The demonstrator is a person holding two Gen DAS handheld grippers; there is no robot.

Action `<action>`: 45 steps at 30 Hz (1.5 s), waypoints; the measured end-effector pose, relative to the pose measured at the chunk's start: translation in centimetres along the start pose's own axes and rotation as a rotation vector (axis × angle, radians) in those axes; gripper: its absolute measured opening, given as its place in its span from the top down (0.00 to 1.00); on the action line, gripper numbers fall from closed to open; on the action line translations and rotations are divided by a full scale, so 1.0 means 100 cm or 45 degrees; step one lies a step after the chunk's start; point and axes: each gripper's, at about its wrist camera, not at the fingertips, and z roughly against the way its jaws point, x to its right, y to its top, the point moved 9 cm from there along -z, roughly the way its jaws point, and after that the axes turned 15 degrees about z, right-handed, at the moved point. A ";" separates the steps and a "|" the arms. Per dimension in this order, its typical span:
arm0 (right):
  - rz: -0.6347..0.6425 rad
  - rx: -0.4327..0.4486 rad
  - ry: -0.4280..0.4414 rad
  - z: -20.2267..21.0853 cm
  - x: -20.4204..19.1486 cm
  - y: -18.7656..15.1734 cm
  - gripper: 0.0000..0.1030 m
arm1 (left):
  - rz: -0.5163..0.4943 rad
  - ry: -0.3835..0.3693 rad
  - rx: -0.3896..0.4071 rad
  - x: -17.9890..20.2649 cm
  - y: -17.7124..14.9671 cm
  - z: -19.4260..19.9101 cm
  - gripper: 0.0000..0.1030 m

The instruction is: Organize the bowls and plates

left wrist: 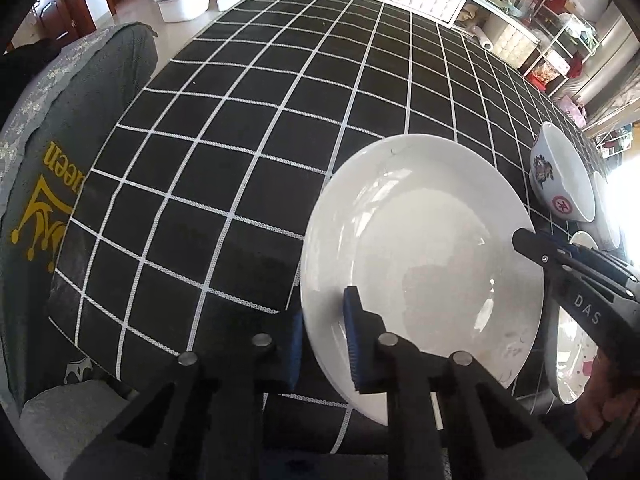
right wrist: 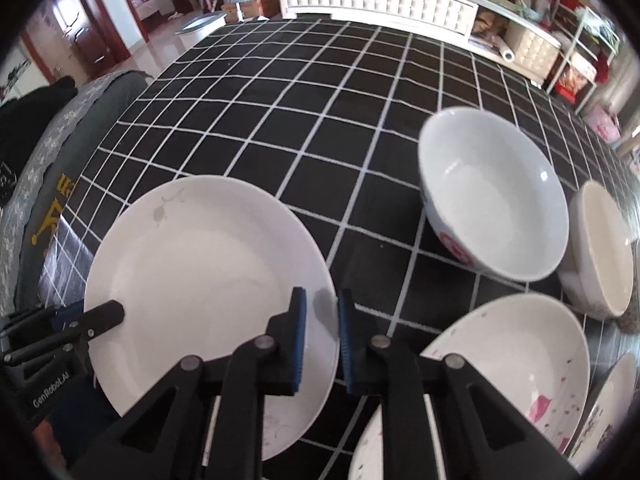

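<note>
A large white plate [left wrist: 420, 264] is held above the black checked tablecloth [left wrist: 240, 120]. My left gripper [left wrist: 326, 340] is shut on the plate's left rim, one pad above and one below. My right gripper [right wrist: 322, 340] straddles the plate's [right wrist: 200, 280] right rim with a gap to the pads, so it is open. The right gripper also shows in the left wrist view [left wrist: 560, 264] at the plate's right edge. The left gripper shows in the right wrist view [right wrist: 92, 320] on the plate's left rim.
A white bowl with red marks [right wrist: 496, 200] stands at the right. A cream bowl [right wrist: 604, 248] is beside it. Two pink-flowered plates [right wrist: 512, 360] lie at the lower right. A grey cushioned chair [left wrist: 80, 128] stands at the table's left edge.
</note>
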 end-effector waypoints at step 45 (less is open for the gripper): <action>-0.185 0.272 -0.051 0.128 0.053 -0.073 0.81 | -0.230 -0.135 0.132 0.082 -0.070 0.102 0.84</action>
